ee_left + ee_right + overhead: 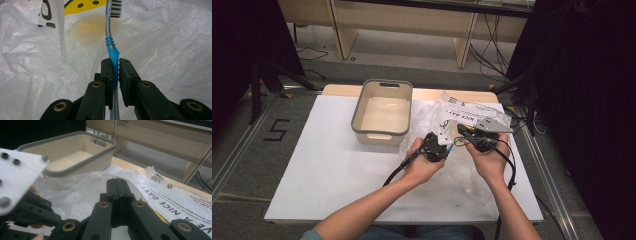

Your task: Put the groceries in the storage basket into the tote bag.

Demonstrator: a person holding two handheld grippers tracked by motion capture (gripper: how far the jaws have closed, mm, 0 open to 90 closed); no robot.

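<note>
1. Jaws of left gripper (114, 72) clamped on a blue and grey toothbrush (111, 45), pads pressing either side of the blue grip section.
2. Toothbrush long axis runs straight out along the jaws in the left gripper view: bristle head (115, 8) at the far end, tail end back between the jaws toward the gripper body. Bristles face right in that view.
3. Brush head sits over a white plastic bag (170, 50), close to its yellow print; whether it touches the plastic I can't tell.
4. Right gripper (117, 187) jaws fully together, pads meeting. A fold of the bag lies right at them; whether any plastic is pinched I can't tell.
5. High view: left gripper (433, 146) and right gripper (476, 136) near each other, both held over the crumpled bag (462, 112) at the table's right half, a hand on each.
6. Beige bin with grey rim (382, 112) stands just beside the bag's left edge, nothing in it, handle slot on the far wall.
7. Surface: white table top (327, 170), wood edge showing at the far side.
8. Room: grey floor with a "5" marked left of the table, wooden bench legs and cables behind, dark curtains on both sides.
</note>
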